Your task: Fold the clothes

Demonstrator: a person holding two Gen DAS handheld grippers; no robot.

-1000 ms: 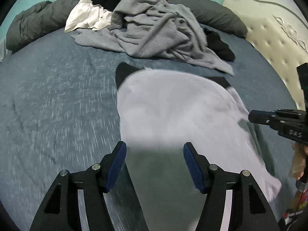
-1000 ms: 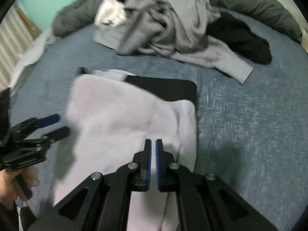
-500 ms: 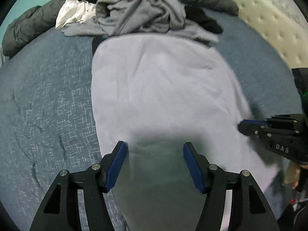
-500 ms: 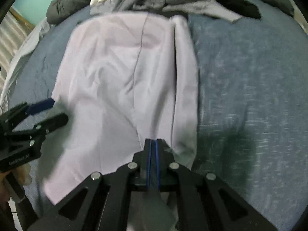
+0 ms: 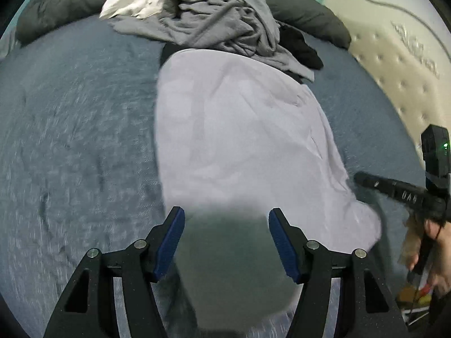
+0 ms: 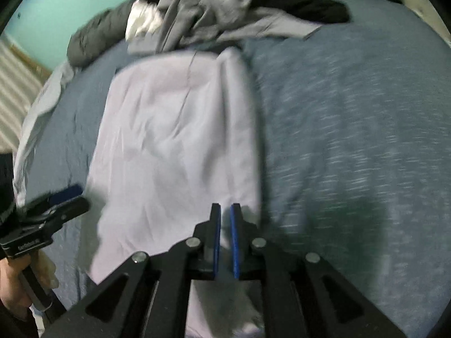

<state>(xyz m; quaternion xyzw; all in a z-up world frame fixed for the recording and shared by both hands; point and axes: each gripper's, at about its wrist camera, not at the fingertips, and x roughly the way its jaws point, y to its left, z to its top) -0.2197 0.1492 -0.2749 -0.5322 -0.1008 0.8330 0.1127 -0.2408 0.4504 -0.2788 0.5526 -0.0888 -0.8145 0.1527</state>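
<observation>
A pale lilac garment (image 5: 239,140) lies spread lengthwise on the blue bed cover (image 5: 70,126). Its far end reaches the clothes pile, and one long side is folded over as a strip (image 6: 236,112). My left gripper (image 5: 227,214) hangs open above the garment's near end, with nothing between its blue pads. In the right wrist view the left gripper (image 6: 73,197) sits beside the garment's left edge. My right gripper (image 6: 224,207) is at the near right edge, its pads a thin slit apart with cloth in it. From the left wrist view the right gripper (image 5: 358,176) looks like one dark bar.
A heap of grey clothes (image 5: 220,19) with a white piece (image 5: 132,0) and a black piece (image 5: 301,48) lies at the far end. A dark bolster (image 5: 304,14) lies behind the heap. A cream padded headboard (image 5: 394,64) stands on the right. A hand (image 5: 434,239) holds the right gripper.
The pale garment's upper layer was laid out away from me over its black part, up to the pile. Both grippers have since pulled back slightly. The left gripper stayed open throughout.
</observation>
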